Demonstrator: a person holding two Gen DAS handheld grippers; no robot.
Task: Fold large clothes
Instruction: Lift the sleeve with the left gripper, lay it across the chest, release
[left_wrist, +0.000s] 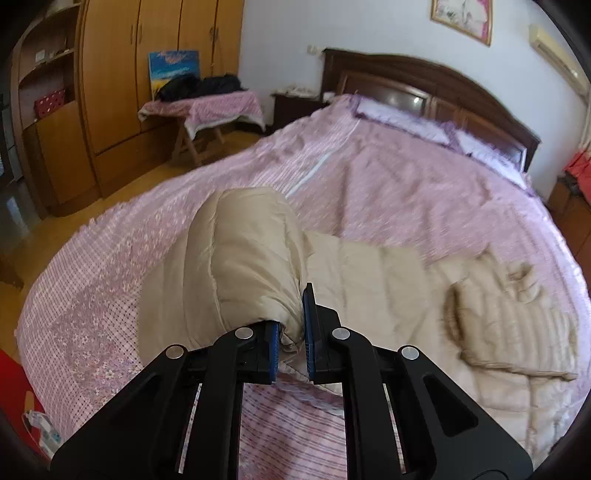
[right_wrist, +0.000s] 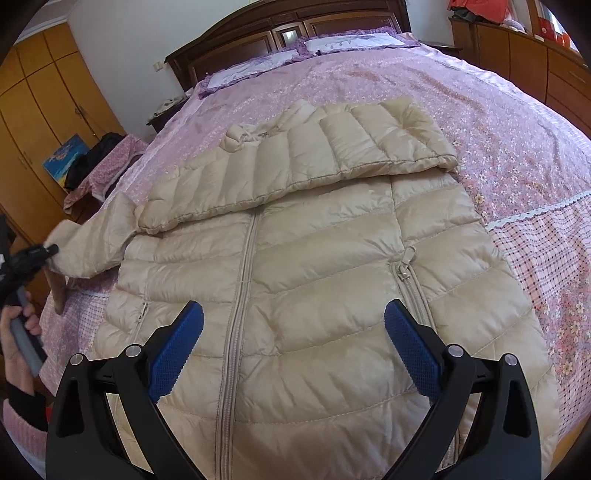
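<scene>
Beige quilted puffer jacket (right_wrist: 314, 266) front-up, zipped; one sleeve (right_wrist: 295, 155) folded across chest, other sleeve (left_wrist: 243, 258) lifted.

No readable text, label or number shows anywhere.

Beige jacket (right_wrist: 314, 266) on pink bed (right_wrist: 517, 122)

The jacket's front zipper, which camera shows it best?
The right wrist view. There the beige down jacket lies front-up on the bed and its front zipper runs closed down the middle, sharp and unobstructed. The left wrist view shows only a lifted sleeve clamped in the left hand-held gripper; no zipper is visible there.
</scene>
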